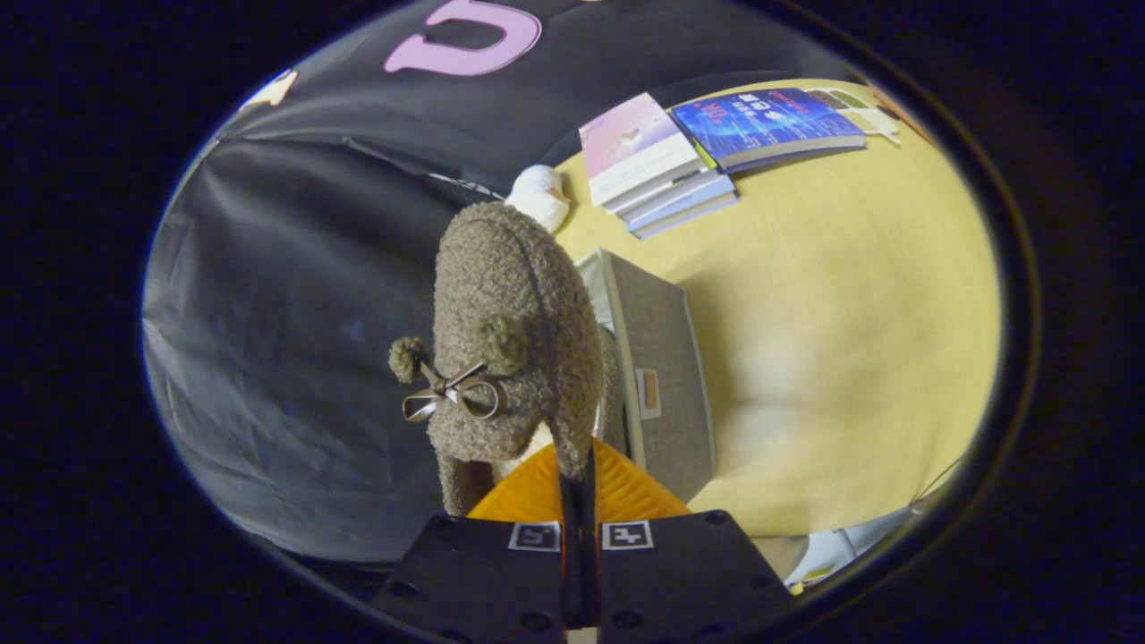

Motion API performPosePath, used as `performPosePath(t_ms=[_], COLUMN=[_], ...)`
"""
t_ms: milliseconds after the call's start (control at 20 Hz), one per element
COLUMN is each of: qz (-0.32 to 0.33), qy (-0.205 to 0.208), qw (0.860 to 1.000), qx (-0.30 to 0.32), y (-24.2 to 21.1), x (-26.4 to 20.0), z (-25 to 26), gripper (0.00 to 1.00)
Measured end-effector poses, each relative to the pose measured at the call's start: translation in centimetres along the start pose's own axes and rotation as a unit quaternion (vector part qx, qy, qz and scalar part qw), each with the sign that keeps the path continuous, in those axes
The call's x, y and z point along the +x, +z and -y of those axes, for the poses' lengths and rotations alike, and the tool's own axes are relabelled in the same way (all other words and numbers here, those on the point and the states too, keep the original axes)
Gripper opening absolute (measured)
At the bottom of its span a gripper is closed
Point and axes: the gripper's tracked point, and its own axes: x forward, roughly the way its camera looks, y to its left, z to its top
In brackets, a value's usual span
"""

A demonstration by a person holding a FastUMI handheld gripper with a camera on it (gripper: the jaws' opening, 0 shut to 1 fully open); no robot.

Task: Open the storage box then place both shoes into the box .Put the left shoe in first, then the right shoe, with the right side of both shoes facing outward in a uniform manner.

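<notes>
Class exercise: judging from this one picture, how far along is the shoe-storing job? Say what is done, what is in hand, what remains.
Done: the box has its lid apparently swung open. In hand: the gripper is shut on the rim of a fuzzy shoe with a bow, held up beside the box. Left: lowering this shoe in; whether the other shoe is already inside cannot be seen.

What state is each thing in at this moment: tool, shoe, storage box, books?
tool: fingers shut on the shoe's edge
fuzzy shoe: gripped, lifted, bow facing the camera
storage box: beyond the shoe on the table; whether its lid is open cannot be told
books: closed, stacked at the table's far side
</notes>
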Motion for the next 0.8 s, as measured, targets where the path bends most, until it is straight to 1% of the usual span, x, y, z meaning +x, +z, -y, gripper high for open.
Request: performPosePath(t_ms=[150,200,300,350,450,550,600,700,750,800], qz=[-0.005,-0.004,-0.003,0.001,0.011,0.011,0.011,0.01,0.012,0.013], qy=[-0.051,-0.074,-0.133,-0.152,-0.168,-0.197,-0.204,-0.207,-0.21,-0.208], qw=[0.999,0.997,0.991,0.988,0.985,0.98,0.978,0.977,0.976,0.977], qx=[-0.007,-0.014,-0.024,-0.027,-0.031,-0.041,-0.045,-0.048,-0.05,-0.05], y=[-1.1,-1.2,-1.5,-1.7,-1.7,-2.0,-2.3,-2.7,-2.6,-2.6], x=[3.0,3.8,5.1,5.5,6.6,7.1,7.2,7.9,8.1,8.2], z=[0.1,0.5,2.0,2.1,1.9,2.6,2.4,2.3,2.3,2.2], gripper=[0.03,0.03,0.04,0.04,0.04,0.04,0.04,0.05,0.11,0.11])
